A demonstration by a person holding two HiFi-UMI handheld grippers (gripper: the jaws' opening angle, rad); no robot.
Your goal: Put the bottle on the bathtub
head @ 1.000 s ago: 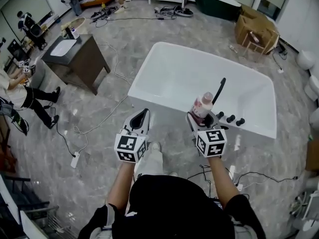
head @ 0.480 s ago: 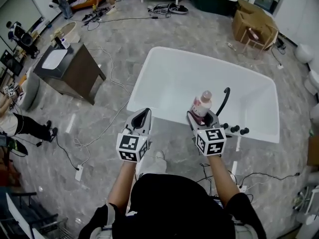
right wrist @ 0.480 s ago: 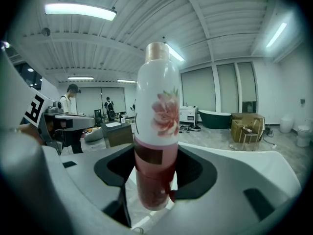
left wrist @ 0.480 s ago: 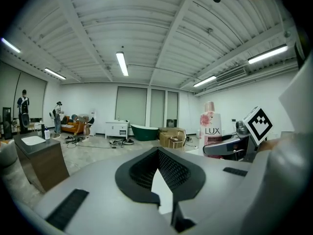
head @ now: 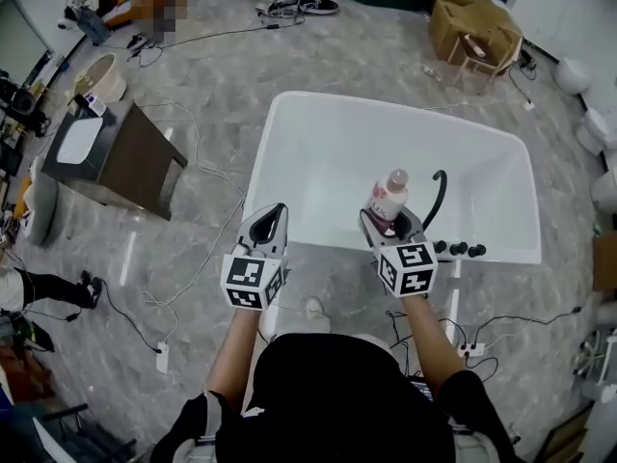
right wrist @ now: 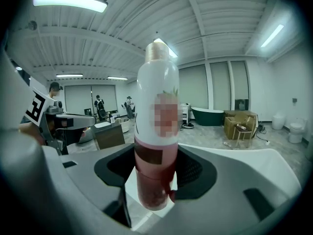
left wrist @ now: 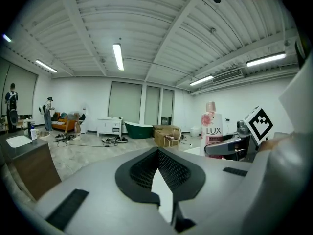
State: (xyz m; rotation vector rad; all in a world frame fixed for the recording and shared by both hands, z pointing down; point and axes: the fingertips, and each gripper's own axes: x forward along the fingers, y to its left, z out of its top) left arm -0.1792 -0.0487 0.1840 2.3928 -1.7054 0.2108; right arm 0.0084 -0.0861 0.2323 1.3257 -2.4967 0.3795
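Note:
In the head view the white bathtub (head: 289,114) fills the middle. My right gripper (head: 390,224) is shut on a pink and white bottle (head: 388,197), held upright over the tub's near rim, just left of the black faucet (head: 436,196). The right gripper view shows the bottle (right wrist: 156,131) clamped between the jaws at its lower pink part. My left gripper (head: 269,226) hovers at the tub's near left corner, shut with nothing in it. The bottle (left wrist: 211,126) and my right gripper (left wrist: 230,146) also show in the left gripper view, at the right.
Three black knobs (head: 458,249) sit on the tub's rim right of the faucet. A dark cabinet (head: 106,157) stands to the left. Cables (head: 193,249) and a power strip (head: 162,357) lie on the floor. Cardboard boxes (head: 472,32) stand beyond the tub.
The view has shifted toward the tub, which now lies squarer in front. The bottle stays upright in the right gripper, slightly left of the faucet. The left gripper keeps its pose.

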